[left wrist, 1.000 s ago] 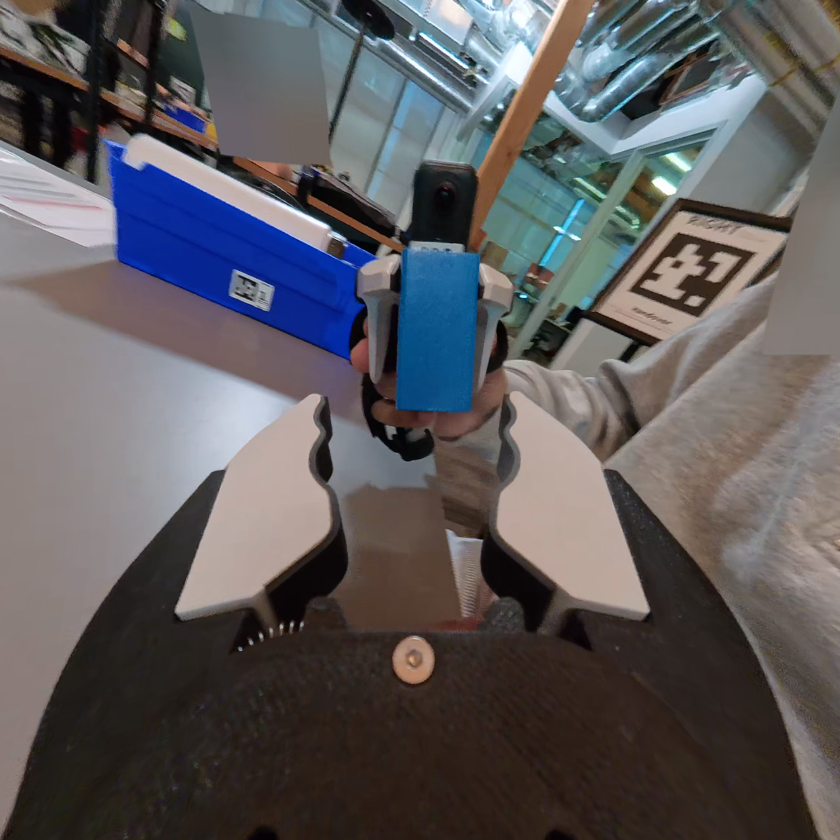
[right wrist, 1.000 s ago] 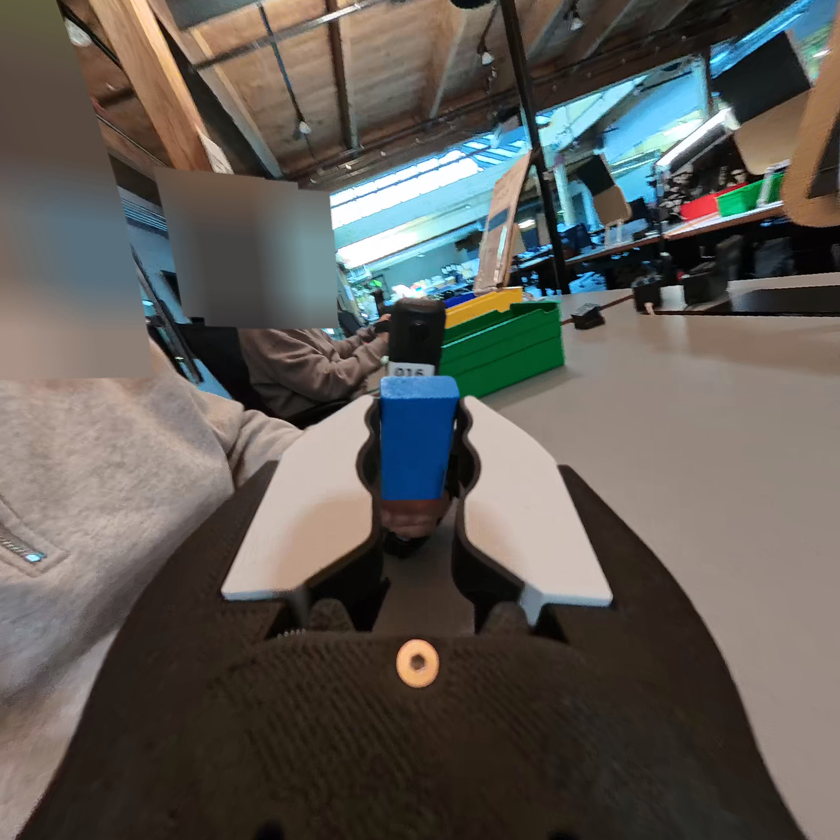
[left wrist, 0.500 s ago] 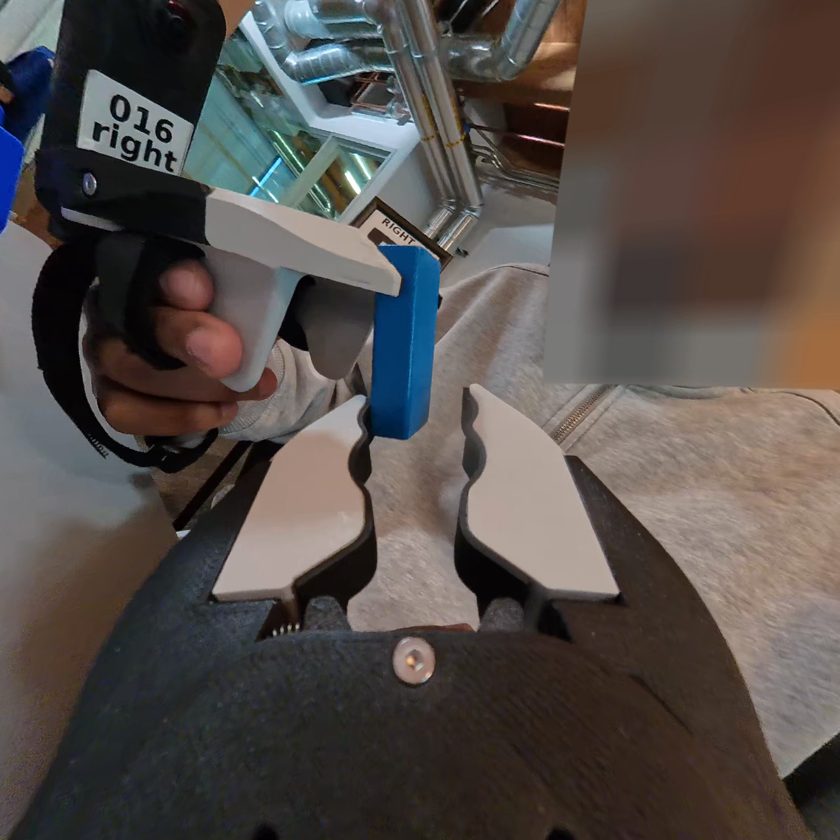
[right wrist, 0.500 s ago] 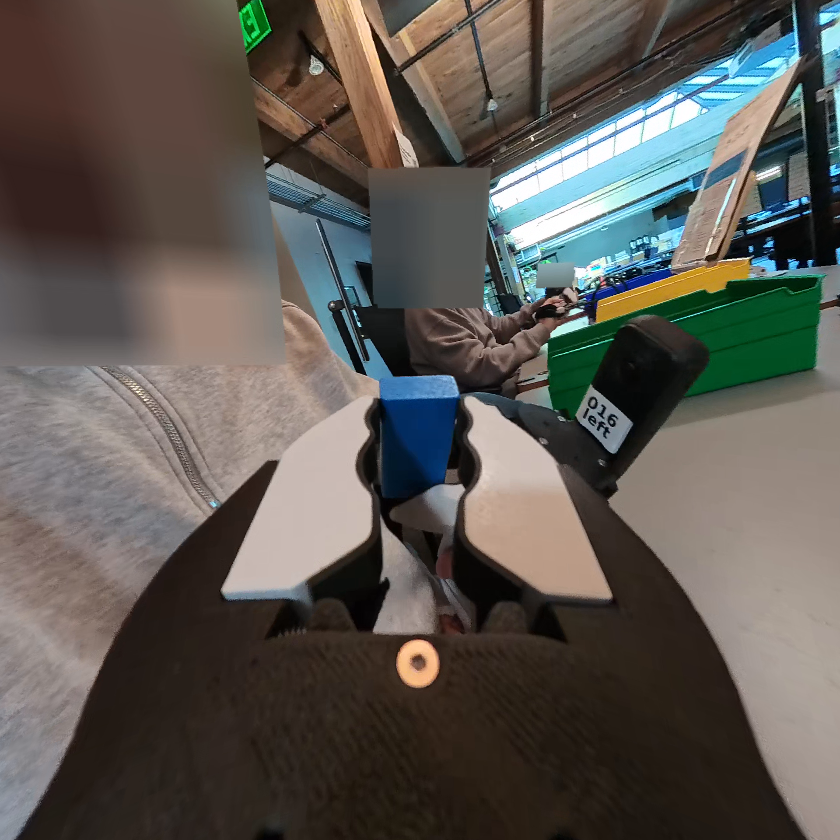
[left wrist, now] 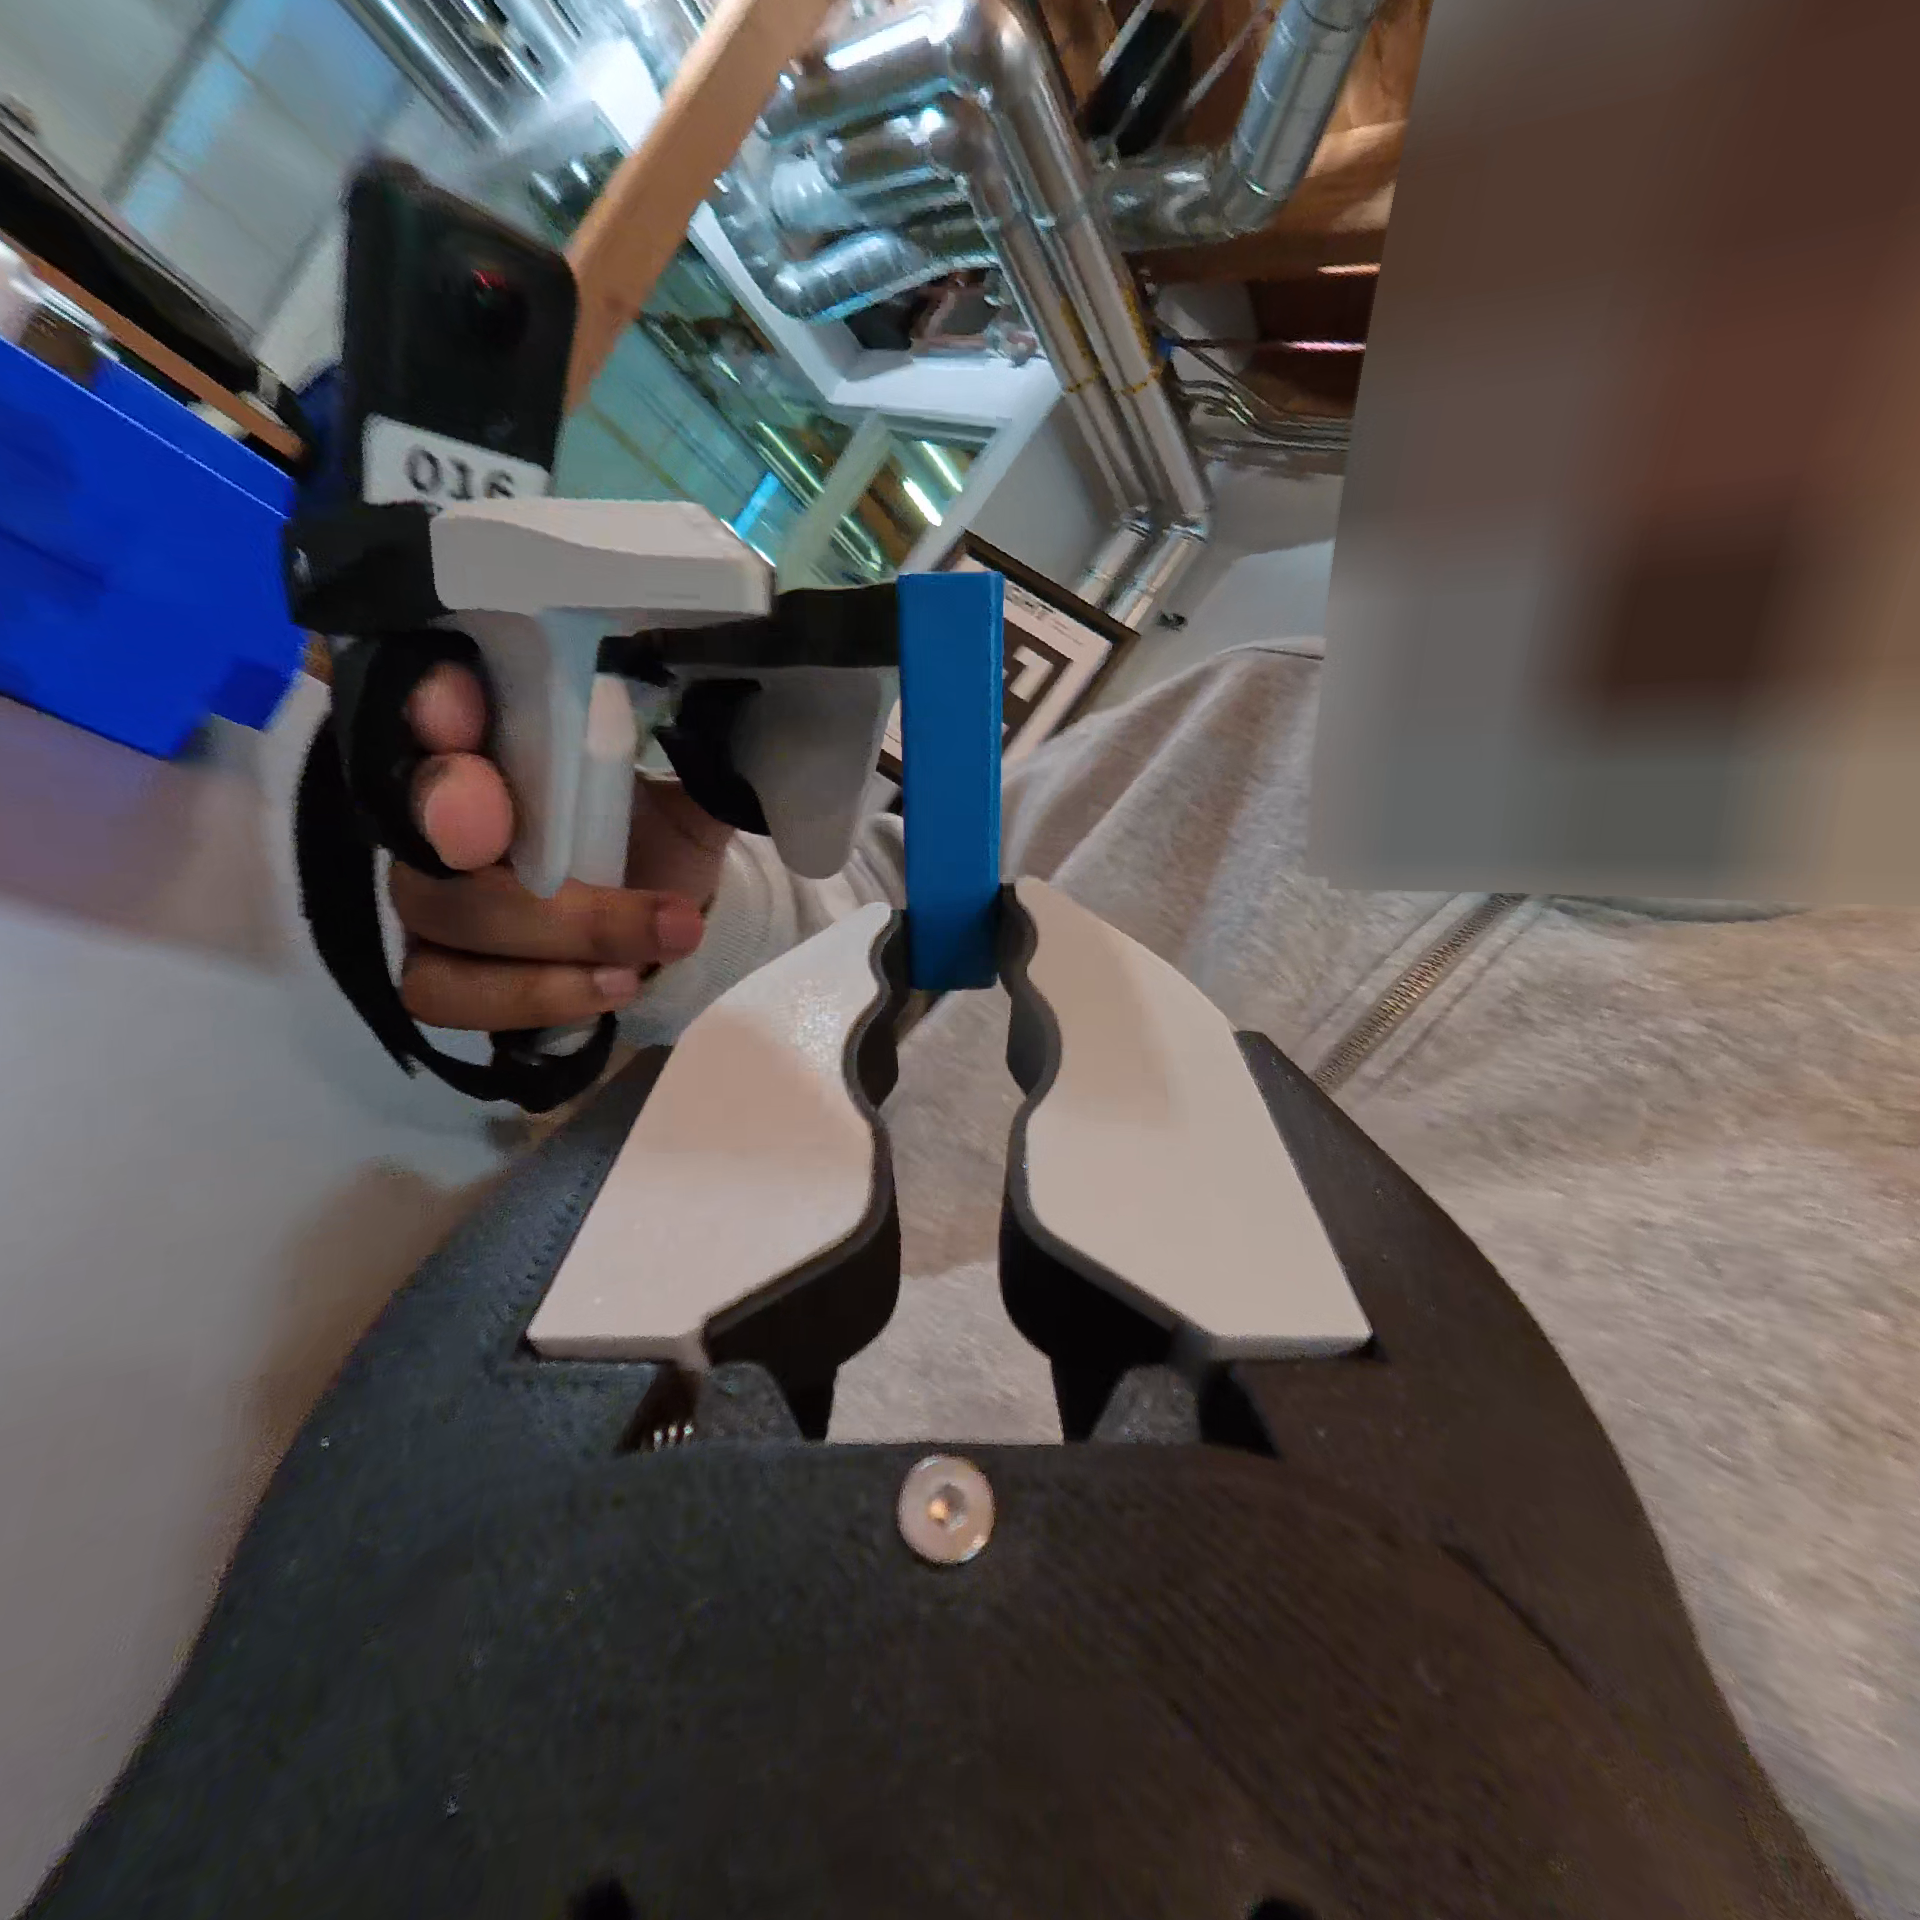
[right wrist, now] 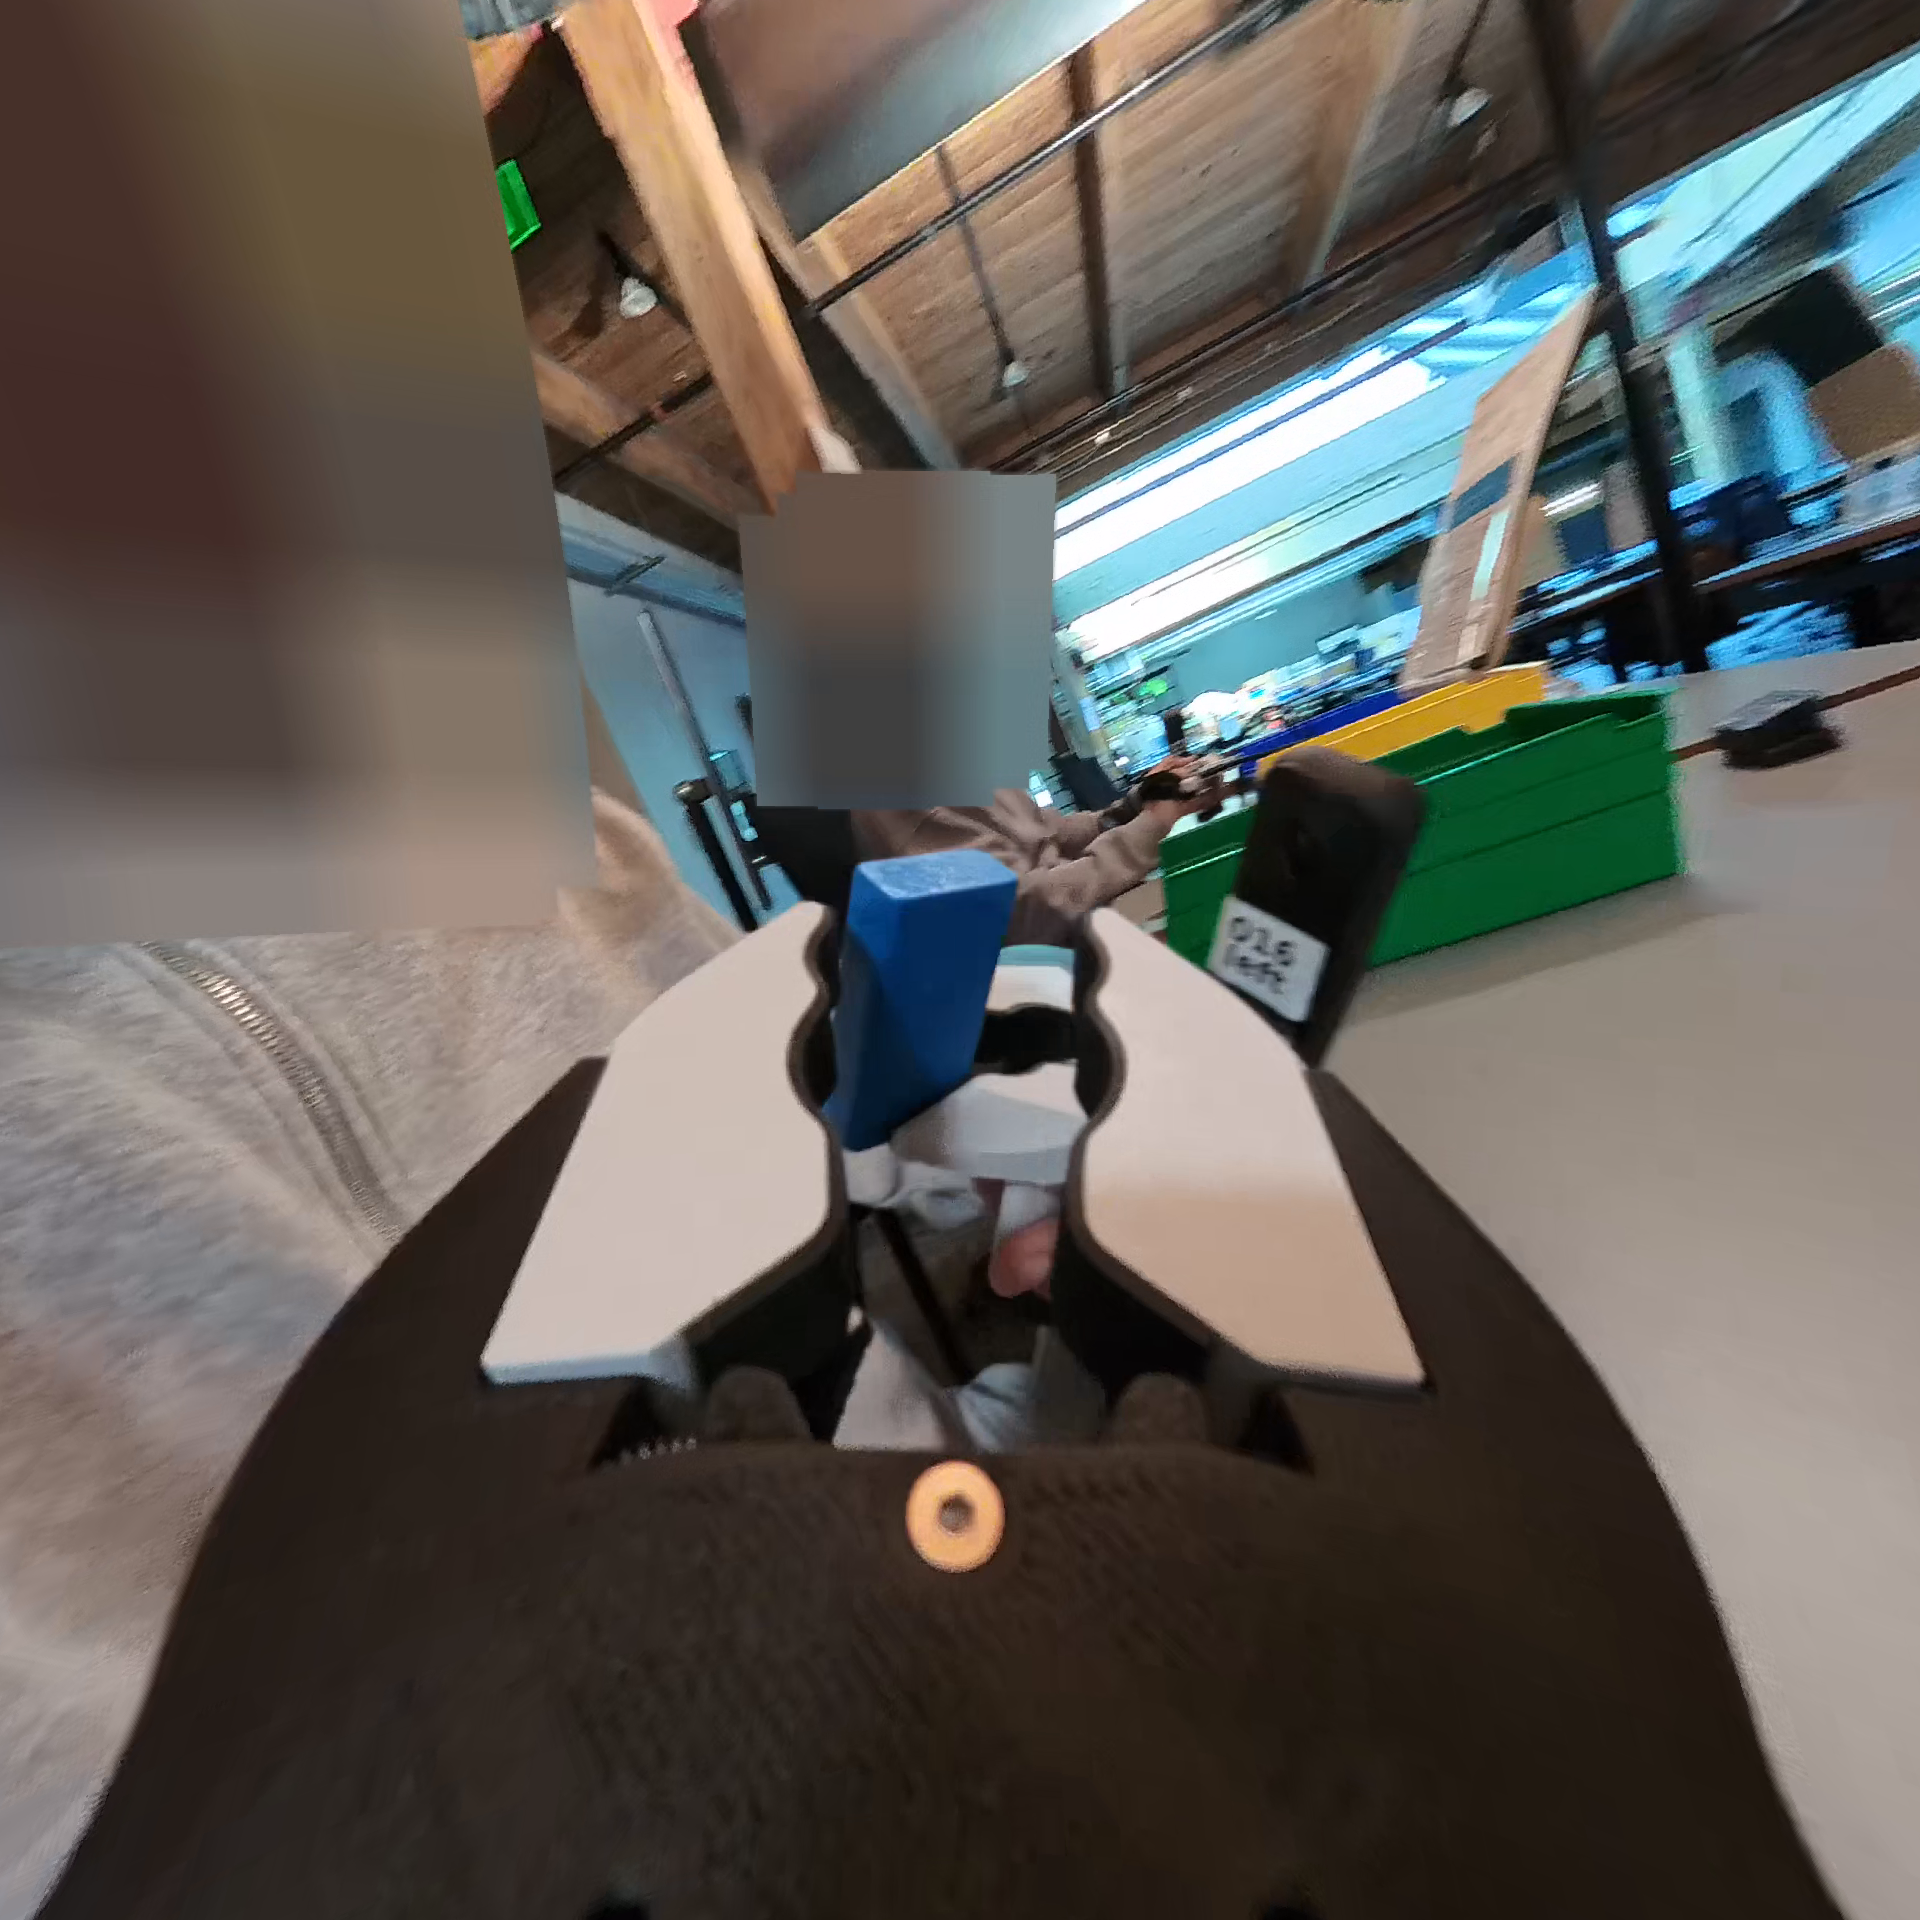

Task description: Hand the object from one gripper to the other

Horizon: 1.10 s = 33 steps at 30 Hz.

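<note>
1. Here the left gripper [left wrist: 951, 914] has its white fingers drawn in narrow on the lower end of the blue block [left wrist: 948, 790], which stands upright between the fingertips.
2. In the left wrist view the right gripper [left wrist: 831, 727] sits just to the left of the block, held by a hand [left wrist: 499, 831] with a black strap round it (whether its fingers touch the block from there, I cannot tell).
3. In the right wrist view the right gripper [right wrist: 956, 935] has its fingers spread wide; the blue block [right wrist: 914, 987] leans tilted between them, close against the left finger [right wrist: 717, 1122], with a clear gap to the other one.
4. The left gripper's black body [right wrist: 1320, 904] with a white label shows beyond the right finger, above the pale surface [right wrist: 1610, 1143].
5. A green bin [right wrist: 1507, 842] rests on that surface farther back, a yellow one [right wrist: 1434, 707] behind it.
6. A blue bin [left wrist: 114, 582] shows at the left edge of the left wrist view.
7. A grey zipped sweatshirt [left wrist: 1558, 1143] fills the space behind the block.
</note>
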### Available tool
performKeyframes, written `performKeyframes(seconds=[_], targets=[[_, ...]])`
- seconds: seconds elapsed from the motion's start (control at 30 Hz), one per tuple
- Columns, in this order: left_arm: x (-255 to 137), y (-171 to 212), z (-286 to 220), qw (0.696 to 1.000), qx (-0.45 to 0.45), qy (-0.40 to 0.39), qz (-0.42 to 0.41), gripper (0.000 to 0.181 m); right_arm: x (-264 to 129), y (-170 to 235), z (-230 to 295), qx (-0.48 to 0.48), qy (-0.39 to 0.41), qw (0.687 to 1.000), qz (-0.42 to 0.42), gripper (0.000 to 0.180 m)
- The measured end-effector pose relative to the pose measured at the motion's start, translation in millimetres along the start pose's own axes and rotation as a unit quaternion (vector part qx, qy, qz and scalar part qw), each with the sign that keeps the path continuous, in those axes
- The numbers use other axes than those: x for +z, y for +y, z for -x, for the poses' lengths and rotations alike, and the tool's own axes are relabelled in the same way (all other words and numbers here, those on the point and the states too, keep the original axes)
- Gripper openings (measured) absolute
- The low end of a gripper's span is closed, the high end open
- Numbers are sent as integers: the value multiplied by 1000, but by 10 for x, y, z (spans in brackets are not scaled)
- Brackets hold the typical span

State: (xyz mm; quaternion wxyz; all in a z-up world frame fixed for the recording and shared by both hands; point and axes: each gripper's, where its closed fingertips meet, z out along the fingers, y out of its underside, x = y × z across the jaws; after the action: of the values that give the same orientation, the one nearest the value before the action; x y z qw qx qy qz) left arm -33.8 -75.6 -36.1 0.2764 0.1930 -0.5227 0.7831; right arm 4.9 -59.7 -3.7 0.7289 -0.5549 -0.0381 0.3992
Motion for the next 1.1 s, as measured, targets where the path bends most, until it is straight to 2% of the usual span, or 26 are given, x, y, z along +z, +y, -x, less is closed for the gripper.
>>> performKeyframes(seconds=[0.1, 0.2, 0.3, 0.57, 0.7, 0.8, 0.9, 0.93, 1.0, 1.07, 1.1], targets=[[-81, -102, 147, 996, 42, -69, -22, 18, -85, -98, -142, -8, 49, 998, -25, 47], [-232, -152, 438, 973, 110, -204, -15, 17, -148, -143, -242, -14, 88, 995, -34, 48], [-321, -208, 534, 952, 151, -266, -15, 18, -164, -87, -337, -33, 128, 991, -12, 46], [-271, -155, 556, 940, 182, -287, 13, 18, -86, 110, -379, -97, 158, 981, 61, 39], [-241, -132, 555, 940, 184, -286, 19, 17, -63, 147, -357, -107, 154, 980, 73, 31], [-221, -117, 544, 941, 185, -281, 23, 17, -76, 149, -358, -117, 157, 978, 77, 18], [-205, -102, 545, 942, 183, -280, 26, 17, -73, 155, -340, -95, 148, 982, 75, 17], [-206, -105, 550, 941, 185, -283, 26, 22, -74, 150, -342, -84, 147, 983, 71, 16], [-217, -139, 563, 931, 207, -300, 24, 48, -93, 125, -355, -61, 146, 986, 58, 16], [-257, -218, 580, 907, 257, -333, 19, 76, -130, 86, -376, -34, 146, 988, 42, 16], [-286, -257, 583, 890, 290, -352, 22, 83, -153, 70, -392, -16, 146, 989, 34, 16]])
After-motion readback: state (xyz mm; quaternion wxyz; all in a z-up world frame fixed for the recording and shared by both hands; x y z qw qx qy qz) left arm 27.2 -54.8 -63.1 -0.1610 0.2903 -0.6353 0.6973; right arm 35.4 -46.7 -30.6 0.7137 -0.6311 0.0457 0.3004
